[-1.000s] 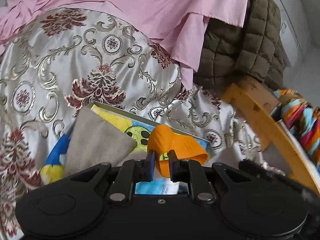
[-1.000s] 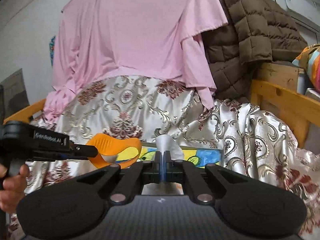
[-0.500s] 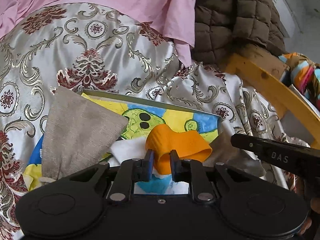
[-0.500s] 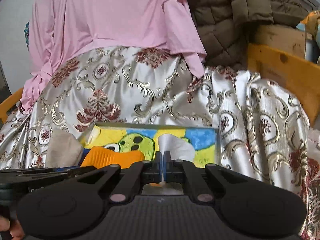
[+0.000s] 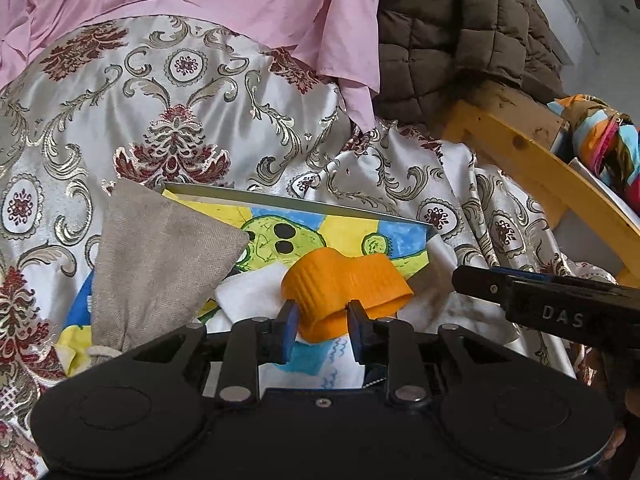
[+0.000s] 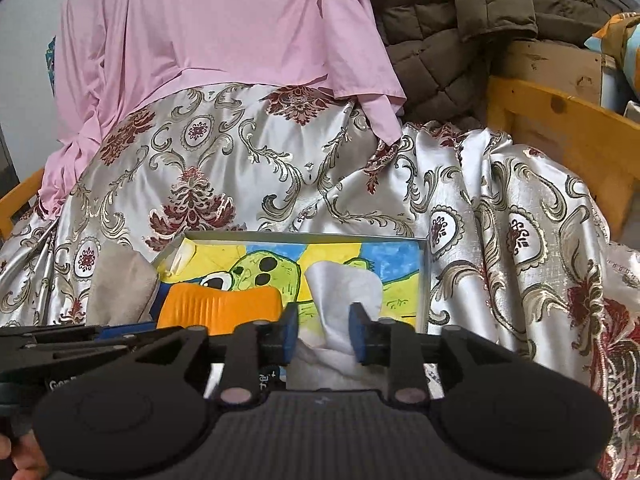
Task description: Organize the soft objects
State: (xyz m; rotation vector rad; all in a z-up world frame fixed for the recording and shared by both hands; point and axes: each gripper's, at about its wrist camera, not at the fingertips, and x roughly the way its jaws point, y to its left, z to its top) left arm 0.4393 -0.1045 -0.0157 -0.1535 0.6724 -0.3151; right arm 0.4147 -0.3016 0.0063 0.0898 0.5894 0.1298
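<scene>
A shallow box (image 5: 280,201) with a cartoon picture inside lies on the satin cover. In it sit a grey-beige cloth pouch (image 5: 160,256), a white cloth (image 5: 252,292) and an orange ribbed soft piece (image 5: 344,286). My left gripper (image 5: 322,330) has the orange piece between its pads; its jaws are opening, but both pads still touch the piece's sides. My right gripper (image 6: 324,338) is opening over the box (image 6: 304,236). A fold of the white cloth (image 6: 344,292) stands loose between its fingers, with a gap at the left pad. The orange piece (image 6: 218,306) lies to its left.
The patterned satin cover (image 5: 180,100) drapes a wooden chair frame (image 5: 520,160). A pink garment (image 5: 240,0) and a brown quilted jacket (image 5: 460,40) hang over the back. A striped colourful cloth (image 5: 608,140) lies at the far right. A hand (image 6: 20,456) shows at the lower left.
Both grippers have come down closer to the box. The right jaws, shut on the white cloth before, have parted. The left jaws have widened around the orange piece.
</scene>
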